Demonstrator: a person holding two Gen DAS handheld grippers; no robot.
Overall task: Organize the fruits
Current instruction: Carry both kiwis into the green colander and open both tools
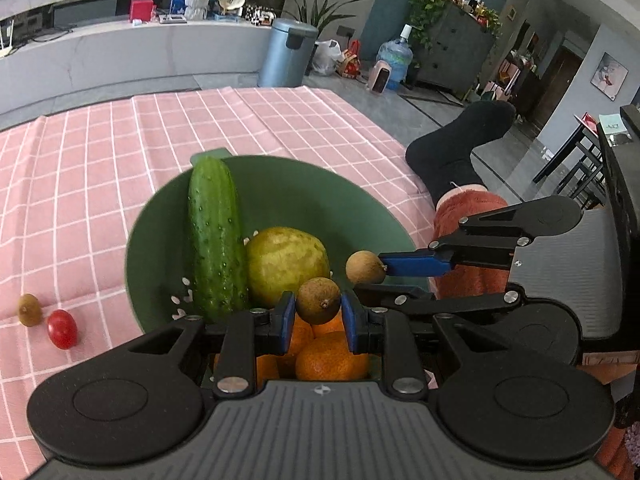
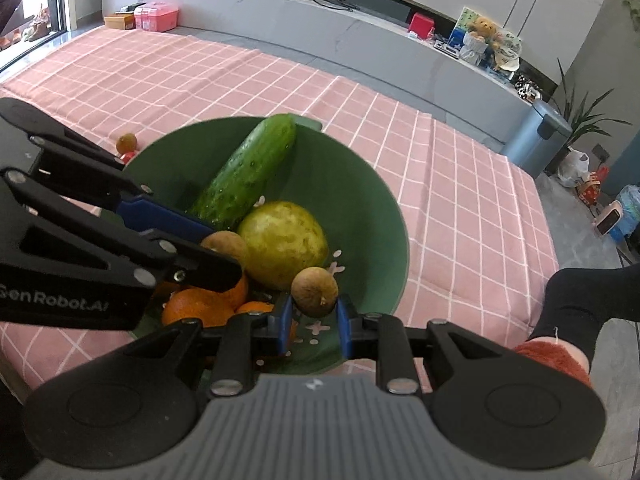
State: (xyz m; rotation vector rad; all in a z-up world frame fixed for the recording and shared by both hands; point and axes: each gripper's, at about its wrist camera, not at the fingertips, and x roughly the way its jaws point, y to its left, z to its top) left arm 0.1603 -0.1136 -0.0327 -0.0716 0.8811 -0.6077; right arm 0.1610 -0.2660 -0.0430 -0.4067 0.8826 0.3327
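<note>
A green bowl (image 1: 280,184) on the pink checked cloth holds a cucumber (image 1: 216,236), a yellow-green pear (image 1: 286,266) and several oranges (image 1: 332,358). My left gripper (image 1: 319,316) is shut on a small brown longan (image 1: 319,300) above the bowl. My right gripper (image 2: 313,320) is shut on another longan (image 2: 314,291) over the bowl's near side; it shows in the left wrist view (image 1: 365,267) too. The left gripper's fingers (image 2: 160,216) reach in from the left in the right wrist view, with its longan (image 2: 224,246).
A brown longan (image 1: 29,309) and a cherry tomato (image 1: 62,329) lie on the cloth left of the bowl. A leg in a black sock (image 1: 452,152) rests by the table's right edge. A grey bin (image 1: 286,52) stands beyond.
</note>
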